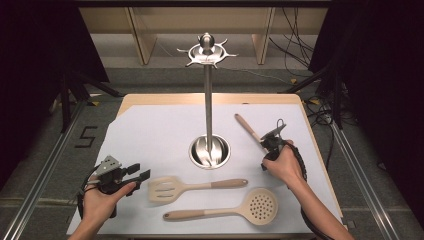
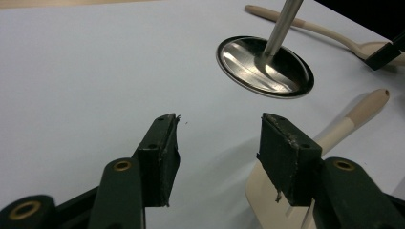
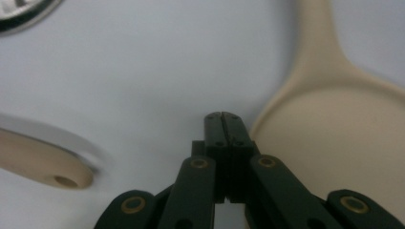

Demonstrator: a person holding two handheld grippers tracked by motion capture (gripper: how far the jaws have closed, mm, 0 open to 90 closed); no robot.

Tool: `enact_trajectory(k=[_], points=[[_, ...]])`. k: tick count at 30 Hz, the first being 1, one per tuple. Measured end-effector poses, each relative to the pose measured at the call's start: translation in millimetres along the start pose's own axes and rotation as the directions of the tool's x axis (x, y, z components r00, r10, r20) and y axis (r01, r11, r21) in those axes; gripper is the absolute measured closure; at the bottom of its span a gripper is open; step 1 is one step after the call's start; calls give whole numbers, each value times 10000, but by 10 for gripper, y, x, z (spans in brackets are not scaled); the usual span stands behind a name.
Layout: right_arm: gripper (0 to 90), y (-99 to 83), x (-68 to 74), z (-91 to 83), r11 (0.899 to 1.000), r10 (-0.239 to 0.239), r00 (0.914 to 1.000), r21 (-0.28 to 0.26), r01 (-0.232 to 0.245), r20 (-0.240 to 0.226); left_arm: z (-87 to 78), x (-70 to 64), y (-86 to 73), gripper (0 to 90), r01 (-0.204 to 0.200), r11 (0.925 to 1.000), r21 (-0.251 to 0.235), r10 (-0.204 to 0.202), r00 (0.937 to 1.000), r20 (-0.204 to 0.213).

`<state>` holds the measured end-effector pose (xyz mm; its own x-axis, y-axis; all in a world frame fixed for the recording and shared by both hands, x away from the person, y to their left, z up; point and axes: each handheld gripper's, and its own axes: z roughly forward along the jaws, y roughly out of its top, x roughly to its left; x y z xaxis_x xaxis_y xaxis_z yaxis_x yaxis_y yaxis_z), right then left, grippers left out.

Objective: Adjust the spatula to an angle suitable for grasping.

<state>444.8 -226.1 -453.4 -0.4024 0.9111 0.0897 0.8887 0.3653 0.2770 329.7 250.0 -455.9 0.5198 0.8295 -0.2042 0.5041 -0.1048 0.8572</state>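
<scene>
A: Which utensil lies nearest the right gripper [image 1: 274, 136]?

B: The spoon [image 1: 248, 129], on the white sheet [image 1: 150, 135] to the right of the stand's base [image 1: 210, 151]. Its handle points toward the far edge of the table. In the right gripper view the spoon's bowl [image 3: 334, 143] sits just beside the jaw tips, at their right.

A: How do that gripper's jaws stand?

B: Pressed together, with nothing between them. The tips hang close over the sheet beside the bowl; whether they touch it cannot be told.

A: And the left gripper [image 1: 131, 173]?

B: Jaws apart, empty, held at the near left of the table. Its tips point at the slotted turner [image 1: 165, 188], which lies just to their right. In the left gripper view the turner's blade [image 2: 267, 200] shows behind the right-hand jaw.

A: What else is on the table?

B: A skimmer [image 1: 261, 205] with a round holed head, near the front edge and parallel to the turner. The stand's pole [image 1: 208, 100] rises upright from the round steel base to a ring of hooks [image 1: 206, 51] at the top. No utensil hangs there.
</scene>
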Motion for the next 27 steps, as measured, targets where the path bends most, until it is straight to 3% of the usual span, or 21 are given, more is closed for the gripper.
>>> enact_trajectory(k=[1,2,5,6,7,8,9,10,12,13,14,18,19,20,21,24,25,26,27], points=[[861,-10,23,-66,9986,530,9984,15,-529,-216,10,-7,2,467,63,10000,-33,-63,10000,-14],[861,-10,23,-66,9986,530,9984,15,-529,-216,10,-10,7,467,-21,10000,3,21,10000,-66],[760,162,41,-235,9976,28,9998,-699,-13,221,17,-10,10,467,-91,10000,7,91,10000,-11],[739,231,29,-266,9965,-295,9989,-770,322,358,15,-7,8,467,-34,10000,-9,34,10000,-32],[739,231,29,-266,9965,-295,9989,-770,322,358,15,-7,8,467,-34,10000,-9,34,10000,-32],[708,309,-11,-277,9931,-937,9931,-640,982,700,10,-7,8,467,-18,10000,-21,17,10000,-63],[682,380,-49,-264,9910,-1219,9897,-463,1256,745,8,-3,7,467,-5,10000,-52,5,10000,-9],[668,480,-111,-221,9829,-1820,9798,-128,1837,831,-11,1,5,466,-62,10000,-1,62,9999,-101],[661,522,-112,-198,9855,-1692,9820,64,1693,838,-13,2,2,466,-31,10000,-37,31,10000,-95],[658,551,-128,-173,9833,-1818,9817,202,1809,563,-10,5,-2,466,34,10000,-84,-34,10000,-41],[649,566,-114,-162,9826,-1854,9797,268,1839,758,-11,5,-5,466,108,9999,-70,-109,9999,-89],[638,630,-109,-94,9807,-1879,9798,681,1833,688,-9,5,1,465,91,9999,-93,-92,9999,-101],[635,657,-131,-44,9664,-2516,9641,758,2455,845,-13,0,5,465,43,10000,-44,-44,9999,-163],[635,657,-131,-44,9664,-2516,9641,758,2455,845,-8,4,6,465,-36,10000,-80,35,10000,-83],[634,688,-134,1,9574,-2758,9587,1087,2676,690,-6,4,6,465,-48,10000,-79,47,10000,-52],[643,708,-132,48,9565,-2732,9597,1246,2637,664,-6,3,6,465,-78,9999,-63,78,9999,-71],[651,718,-153,83,9506,-2950,9530,1221,2854,688,-7,3,5,465,-77,9999,-67,76,9999,-79],[666,719,-127,91,9563,-2631,9630,1481,2522,591,-7,5,5,465,-69,9999,-78,68,9999,-79],[682,725,-132,115,9539,-2730,9603,1455,2626,568,-7,7,5,465,-64,9999,-83,63,9999,-87]])
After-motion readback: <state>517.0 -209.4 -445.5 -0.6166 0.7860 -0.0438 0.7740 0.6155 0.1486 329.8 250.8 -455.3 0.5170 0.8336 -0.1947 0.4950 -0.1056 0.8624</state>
